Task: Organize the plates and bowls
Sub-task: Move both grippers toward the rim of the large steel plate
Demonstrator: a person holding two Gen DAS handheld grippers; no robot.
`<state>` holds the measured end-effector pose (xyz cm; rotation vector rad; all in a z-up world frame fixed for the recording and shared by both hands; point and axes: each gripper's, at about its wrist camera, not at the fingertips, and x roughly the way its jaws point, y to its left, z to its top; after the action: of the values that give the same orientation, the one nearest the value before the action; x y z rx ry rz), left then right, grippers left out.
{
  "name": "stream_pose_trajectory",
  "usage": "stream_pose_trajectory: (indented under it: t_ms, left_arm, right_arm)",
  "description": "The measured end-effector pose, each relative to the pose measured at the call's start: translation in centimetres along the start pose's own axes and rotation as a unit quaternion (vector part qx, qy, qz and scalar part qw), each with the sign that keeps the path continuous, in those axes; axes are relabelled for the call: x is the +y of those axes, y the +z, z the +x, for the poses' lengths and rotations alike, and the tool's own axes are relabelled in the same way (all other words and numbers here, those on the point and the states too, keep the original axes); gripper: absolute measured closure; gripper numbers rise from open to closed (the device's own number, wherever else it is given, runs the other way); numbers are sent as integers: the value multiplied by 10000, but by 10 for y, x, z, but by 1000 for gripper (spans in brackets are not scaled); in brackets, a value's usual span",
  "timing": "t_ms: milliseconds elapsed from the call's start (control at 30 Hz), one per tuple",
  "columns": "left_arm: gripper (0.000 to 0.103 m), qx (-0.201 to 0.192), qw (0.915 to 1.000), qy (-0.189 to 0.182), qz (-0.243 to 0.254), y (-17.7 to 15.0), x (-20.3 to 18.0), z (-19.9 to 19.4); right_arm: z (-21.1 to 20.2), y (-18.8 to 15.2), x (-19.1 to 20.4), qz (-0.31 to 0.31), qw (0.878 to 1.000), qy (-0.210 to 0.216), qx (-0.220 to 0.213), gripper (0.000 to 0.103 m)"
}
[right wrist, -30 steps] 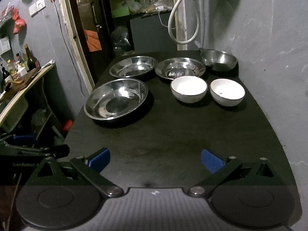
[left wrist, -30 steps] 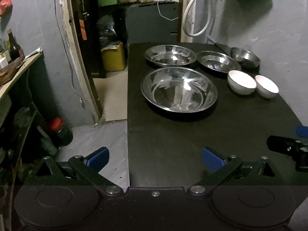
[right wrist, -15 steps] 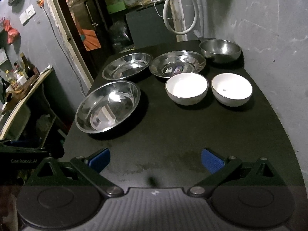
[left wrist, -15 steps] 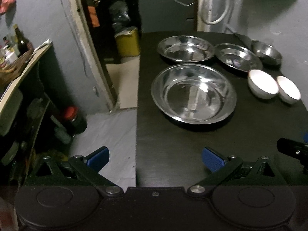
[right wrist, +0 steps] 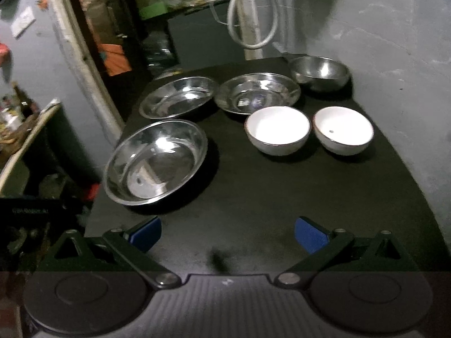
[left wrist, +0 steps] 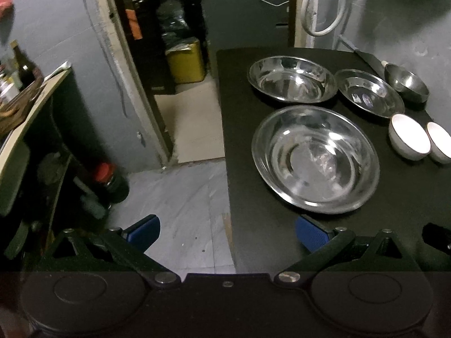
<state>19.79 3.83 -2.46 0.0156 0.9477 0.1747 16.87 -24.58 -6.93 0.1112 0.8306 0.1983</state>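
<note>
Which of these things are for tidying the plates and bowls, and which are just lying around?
For the job:
- three steel plates: near one, two behind it
- steel bowl
- two white bowls
- left gripper and right gripper, both open and empty

Just lying about:
- yellow can
- red-capped jar
- white hose
- bottle

Faint pale lettering on the black body of the left gripper (right wrist: pixel 29 211), seen far left of the right claw's blue pads, is too blurred to read.
</note>
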Motion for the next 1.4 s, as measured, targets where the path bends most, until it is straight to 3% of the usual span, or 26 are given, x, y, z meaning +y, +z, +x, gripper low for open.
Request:
stream_pose_trajectory:
  t_ms: [233, 500, 767, 1067, 1267, 1400]
  left_arm:
    - [1, -276, 9989, -236, 283, 37, 35, 25]
    - [1, -547, 9970, -263, 483, 84, 61, 66]
    - [1, -857, 9942, -282, 588, 131, 68, 104]
    - [1, -1096, 9867, -781, 907, 186, 35, 149]
    - [1, -942, 9821, -1096, 1209, 204, 8, 178]
    - [6, -801, 9805, -1256, 1283, 207, -4, 190]
  right_arm:
    - [13, 20, 34, 196, 9984, -450, -271, 0]
    - [45, 61, 71, -30, 9979, -479, -432, 0]
    - [86, 97, 83, -161, 9974, -424, -554, 0]
    - [131, 122, 72, 139, 9990, -133, -403, 0]
    - [154, 129, 65, 639, 9976, -28, -266, 1]
    - [169, 130, 61, 890, 9959, -20, -160, 10]
